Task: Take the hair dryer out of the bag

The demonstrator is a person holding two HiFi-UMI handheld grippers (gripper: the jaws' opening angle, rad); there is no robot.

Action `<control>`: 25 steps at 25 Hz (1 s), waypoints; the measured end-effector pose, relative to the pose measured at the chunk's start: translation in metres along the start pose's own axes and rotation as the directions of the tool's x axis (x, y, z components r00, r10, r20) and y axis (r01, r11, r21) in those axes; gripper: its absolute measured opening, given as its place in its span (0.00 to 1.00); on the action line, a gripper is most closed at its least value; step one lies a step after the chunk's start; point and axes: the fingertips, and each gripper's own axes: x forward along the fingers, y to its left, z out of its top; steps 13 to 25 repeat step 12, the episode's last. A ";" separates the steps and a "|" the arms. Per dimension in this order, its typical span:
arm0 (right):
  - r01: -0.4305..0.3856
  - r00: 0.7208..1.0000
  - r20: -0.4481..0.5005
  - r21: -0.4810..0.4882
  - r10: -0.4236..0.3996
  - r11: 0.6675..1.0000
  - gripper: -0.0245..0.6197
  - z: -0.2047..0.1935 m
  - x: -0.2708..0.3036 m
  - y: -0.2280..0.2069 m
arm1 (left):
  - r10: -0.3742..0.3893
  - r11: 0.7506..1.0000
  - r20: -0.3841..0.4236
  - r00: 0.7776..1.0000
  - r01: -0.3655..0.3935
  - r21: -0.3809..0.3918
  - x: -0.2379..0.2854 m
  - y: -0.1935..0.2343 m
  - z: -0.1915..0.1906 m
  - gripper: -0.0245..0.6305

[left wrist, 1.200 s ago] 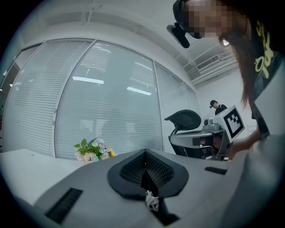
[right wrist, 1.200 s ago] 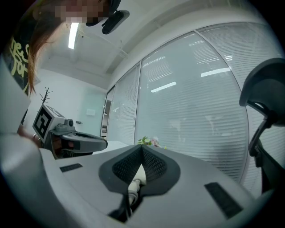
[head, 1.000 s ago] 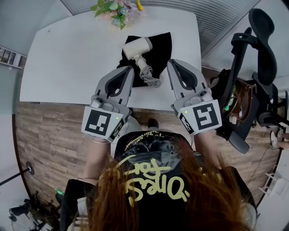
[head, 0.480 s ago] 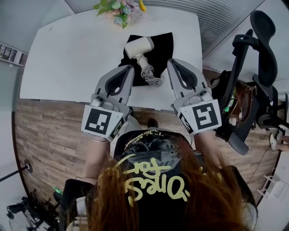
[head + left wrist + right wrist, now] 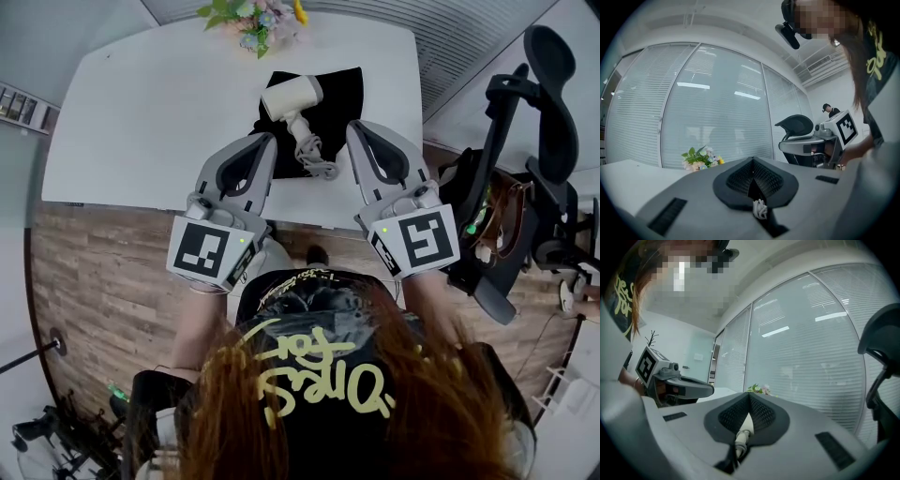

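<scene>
A cream hair dryer [image 5: 291, 97] lies on top of a flat black bag [image 5: 339, 92] on the white table [image 5: 141, 122]. Its coiled cord [image 5: 314, 157] trails toward the near edge. My left gripper [image 5: 265, 141] hangs just left of the cord, jaws shut and empty. My right gripper [image 5: 354, 128] hangs just right of it, also shut and empty. Neither touches the dryer. In the left gripper view the closed jaws [image 5: 752, 161] hide all but a bit of white cord [image 5: 759, 209]. The right gripper view shows its closed jaws [image 5: 750, 397] and a sliver of the dryer [image 5: 743, 434].
A bunch of flowers [image 5: 255, 17] stands at the table's far edge, behind the bag. A black office chair [image 5: 539, 141] with things hung on it stands to the right of the table. Wooden floor lies below the near edge. Glass walls with blinds stand beyond.
</scene>
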 end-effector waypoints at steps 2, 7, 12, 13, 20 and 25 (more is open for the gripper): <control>0.001 1.000 0.000 0.001 -0.001 1.000 0.04 0.000 0.001 -0.001 | 0.000 1.000 -0.002 1.000 0.000 0.000 0.001 0.001 -0.001 0.03; 0.001 1.000 0.002 0.004 -0.001 1.000 0.04 0.000 0.001 -0.001 | -0.003 1.000 -0.004 1.000 0.003 0.001 0.002 0.000 -0.002 0.03; -0.001 1.000 -0.003 0.006 0.001 1.000 0.04 -0.003 0.001 0.001 | -0.007 1.000 -0.013 1.000 0.007 -0.005 0.002 -0.003 -0.006 0.03; -0.001 1.000 -0.003 0.006 0.001 1.000 0.04 -0.003 0.001 0.001 | -0.007 1.000 -0.013 1.000 0.007 -0.005 0.002 -0.003 -0.006 0.03; -0.001 1.000 -0.003 0.006 0.001 1.000 0.04 -0.003 0.001 0.001 | -0.007 1.000 -0.013 1.000 0.007 -0.005 0.002 -0.003 -0.006 0.03; -0.001 1.000 -0.003 0.006 0.001 1.000 0.04 -0.003 0.001 0.001 | -0.007 1.000 -0.013 1.000 0.007 -0.005 0.002 -0.003 -0.006 0.03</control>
